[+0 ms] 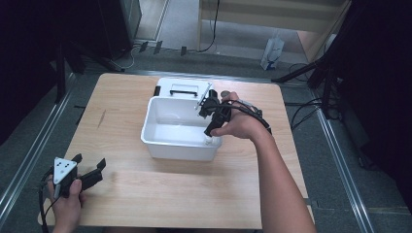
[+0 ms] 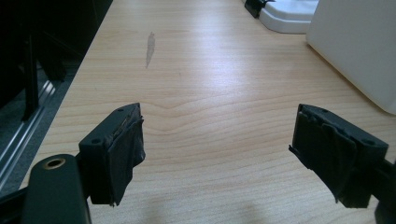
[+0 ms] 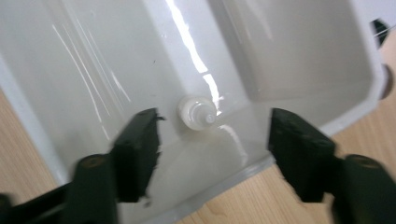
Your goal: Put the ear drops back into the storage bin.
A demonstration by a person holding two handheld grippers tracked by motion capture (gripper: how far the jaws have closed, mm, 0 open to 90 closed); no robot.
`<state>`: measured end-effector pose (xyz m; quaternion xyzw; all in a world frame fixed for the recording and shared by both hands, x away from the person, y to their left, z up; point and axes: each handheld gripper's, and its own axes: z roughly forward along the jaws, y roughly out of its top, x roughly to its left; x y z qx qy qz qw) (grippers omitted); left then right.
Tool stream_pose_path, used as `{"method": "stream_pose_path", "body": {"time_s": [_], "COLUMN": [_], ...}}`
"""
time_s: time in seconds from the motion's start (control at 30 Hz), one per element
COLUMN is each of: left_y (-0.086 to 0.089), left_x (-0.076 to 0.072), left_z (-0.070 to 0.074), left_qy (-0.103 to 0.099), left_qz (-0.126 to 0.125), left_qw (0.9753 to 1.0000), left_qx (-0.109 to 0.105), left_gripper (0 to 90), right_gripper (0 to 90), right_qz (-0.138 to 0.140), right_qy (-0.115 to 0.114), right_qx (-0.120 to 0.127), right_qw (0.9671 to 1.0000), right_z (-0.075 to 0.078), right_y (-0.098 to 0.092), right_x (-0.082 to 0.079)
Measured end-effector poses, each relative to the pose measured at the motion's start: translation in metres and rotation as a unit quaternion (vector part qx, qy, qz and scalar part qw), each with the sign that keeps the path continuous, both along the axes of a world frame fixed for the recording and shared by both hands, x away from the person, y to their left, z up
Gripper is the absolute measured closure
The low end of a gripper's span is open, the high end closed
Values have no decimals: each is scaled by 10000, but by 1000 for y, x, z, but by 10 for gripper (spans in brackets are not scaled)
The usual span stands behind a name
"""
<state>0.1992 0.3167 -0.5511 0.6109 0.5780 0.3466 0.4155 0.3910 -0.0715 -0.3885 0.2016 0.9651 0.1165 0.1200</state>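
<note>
- Right tool (image 1: 210, 130): held over the near right corner of the white plastic bin (image 1: 160, 148), pointing down into it. Jaws stand wide apart, nothing between them.
- In the right gripper view, a small clear bottle with a whitish cap (image 3: 197, 113) lies on the bin floor, cap toward the camera, sitting between the two spread jaws but a bit beyond them. Not touched by either.
- In the high view the bottle is at about 4 o'clock inside the bin, near the front wall; hard to make out there.
- Left tool (image 1: 90, 174): resting low at roughly 8 o'clock on the table (image 1: 194, 194), well apart from the bin. Jaws apart, bare wood between them in the left gripper view (image 2: 219, 154).
- Bin lid with black handle (image 1: 183, 89) lies behind the bin at 12 o'clock, touching or just beside its far rim.
- Step, as I judge it: reach-in, lining up on the bottle before a grasp.
- Next move calls for lowering the right tool until the jaws flank the bottle body, then closing. The front wall is close; a tilt may be needed.
</note>
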Motion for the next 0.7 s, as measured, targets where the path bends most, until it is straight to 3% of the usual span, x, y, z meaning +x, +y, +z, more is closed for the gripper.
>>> {"method": "stream_pose_path", "body": {"time_s": [0.07, 0.1, 0.13, 0.2, 0.23, 0.3, 0.47, 0.7], "left_y": [0, 0, 0, 0, -1, 0, 0, 0], "left_x": [0, 0, 0, 0, 0, 0, 0, 0], "left_z": [0, 0, 0, 0, 0, 0, 0, 0], "left_qy": [3, -4, 5, 4, 9, 14, 10, 6], "left_qz": [-1, 9, 13, 15, 15, 14, 8, -7], "left_qw": [10000, 10000, 10000, 10000, 10000, 10000, 10000, 10000], "left_qx": [-6, -18, -8, -4, -2, 0, -28, -48], "left_gripper": [174, 175, 174, 174, 174, 174, 174, 174], "right_gripper": [228, 128, 124, 109, 39, 0, 0, 0], "right_qz": [10, -14, -70, -149, -261, -323, -502, -749], "right_qy": [-43, -175, -220, -236, -241, -193, -242, -195], "right_qx": [39, 9, -2, -10, 14, 22, 122, 165], "right_qw": [10000, 9998, 9997, 9996, 9994, 9993, 9984, 9969], "right_z": [3, 8, 11, 13, 15, 17, 17, 2], "right_y": [-1, -4, -5, -7, -12, -18, -35, -61], "right_x": [-4, -9, -11, -13, -15, -18, -25, -35]}}
